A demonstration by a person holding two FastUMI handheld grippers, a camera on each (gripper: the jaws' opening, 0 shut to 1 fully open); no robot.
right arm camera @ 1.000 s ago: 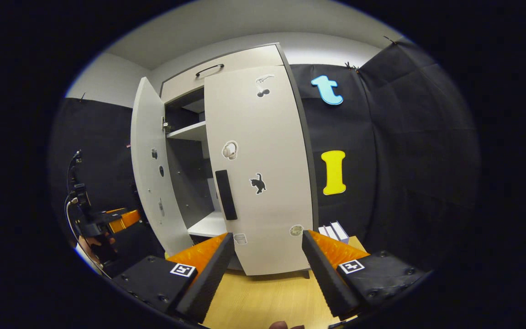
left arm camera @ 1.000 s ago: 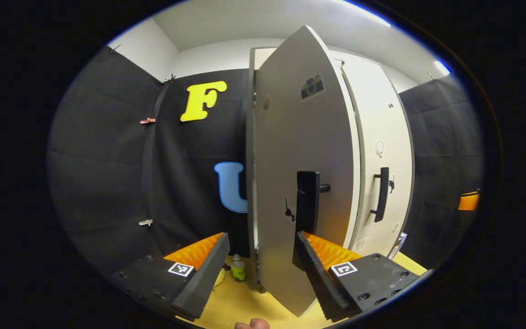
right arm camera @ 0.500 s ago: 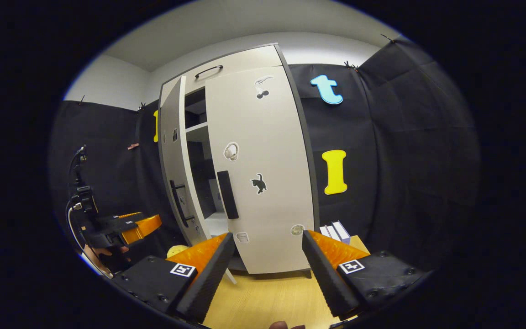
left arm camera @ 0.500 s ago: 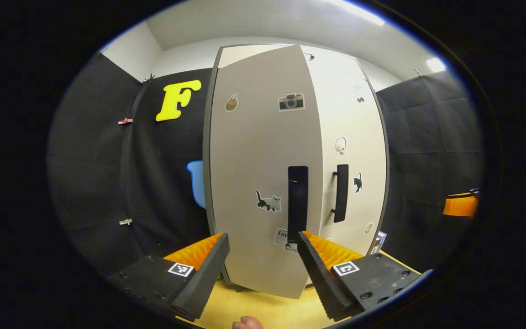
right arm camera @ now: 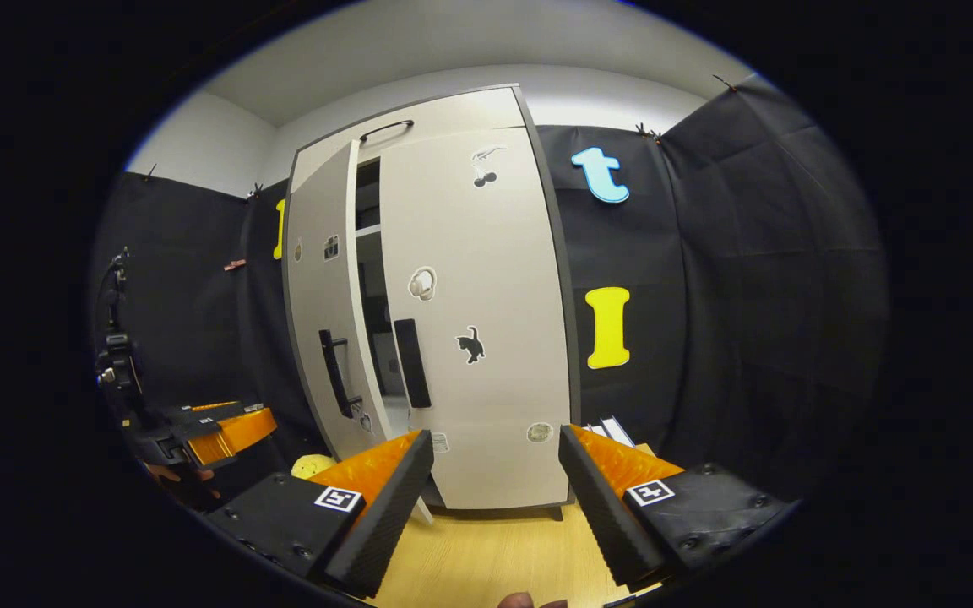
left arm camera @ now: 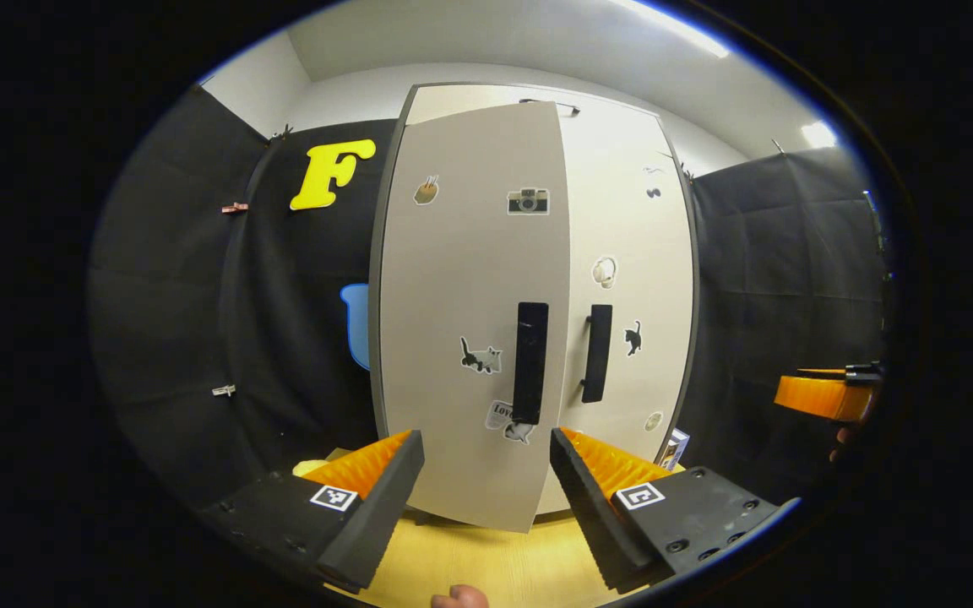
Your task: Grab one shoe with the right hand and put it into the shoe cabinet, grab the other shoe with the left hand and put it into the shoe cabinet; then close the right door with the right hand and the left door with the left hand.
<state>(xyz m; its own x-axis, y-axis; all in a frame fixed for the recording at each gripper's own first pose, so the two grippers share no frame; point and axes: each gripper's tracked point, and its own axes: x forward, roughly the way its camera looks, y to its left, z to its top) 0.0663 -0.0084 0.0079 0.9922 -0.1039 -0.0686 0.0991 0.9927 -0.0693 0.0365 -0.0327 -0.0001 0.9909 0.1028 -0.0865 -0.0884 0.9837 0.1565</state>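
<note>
The pale shoe cabinet [left arm camera: 537, 93] stands straight ahead in the left gripper view. Its left door [left arm camera: 470, 279] is swung almost shut, its lower edge still a little proud of the right door [left arm camera: 634, 253], which is shut. My left gripper [left arm camera: 485, 452] is open with nothing between its fingers, just short of the left door's black handle [left arm camera: 530, 363]. In the right gripper view the left door [right arm camera: 317, 321] stands ajar, with a narrow dark gap [right arm camera: 371, 279] beside the right door [right arm camera: 486, 321]. My right gripper [right arm camera: 495, 452] is open, holds nothing and stays back from the cabinet.
A hand holds the left gripper [right arm camera: 216, 426] at the left of the right gripper view. A yellow object [right arm camera: 313, 464] lies on the wooden floor [right arm camera: 486, 557] by the cabinet's left foot. White boxes [right arm camera: 613, 429] stand at its right foot. Black cloth walls flank the cabinet.
The left door has swung from wide open to almost shut. The left gripper has drawn back from its handle. The right gripper has hardly moved.
</note>
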